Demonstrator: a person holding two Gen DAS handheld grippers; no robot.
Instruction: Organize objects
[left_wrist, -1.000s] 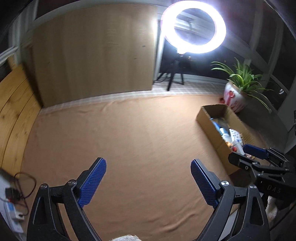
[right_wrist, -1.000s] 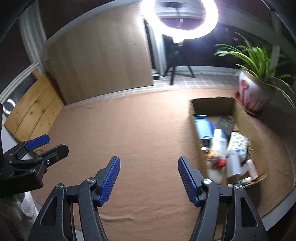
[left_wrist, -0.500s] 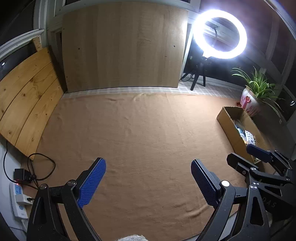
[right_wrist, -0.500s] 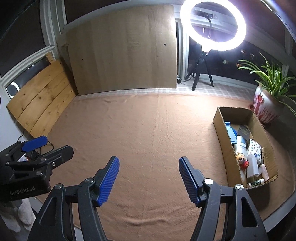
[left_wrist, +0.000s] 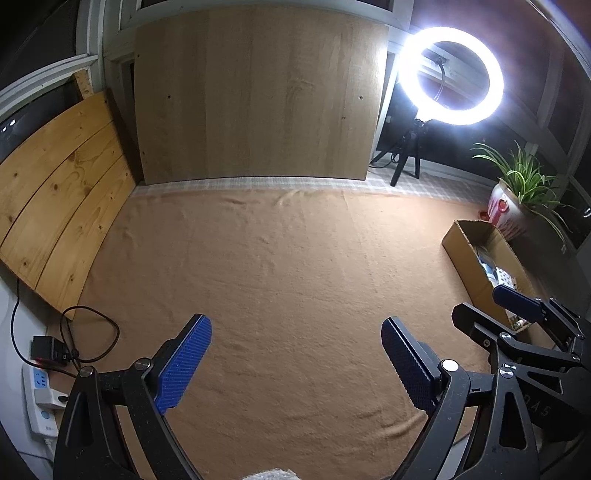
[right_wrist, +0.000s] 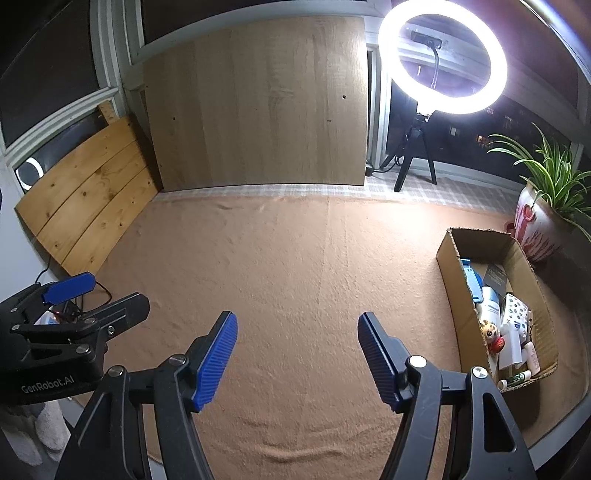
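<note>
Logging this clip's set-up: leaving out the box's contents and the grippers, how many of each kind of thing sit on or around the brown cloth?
Cardboard box: 1
Ring light: 1
Potted plant: 1
Wooden boards: 2
Power strip: 1
Total: 6

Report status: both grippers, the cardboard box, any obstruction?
Left gripper open, empty. Right gripper open, empty. Brown cardboard box on tan cloth, holding small items. Nothing in the way.
</note>
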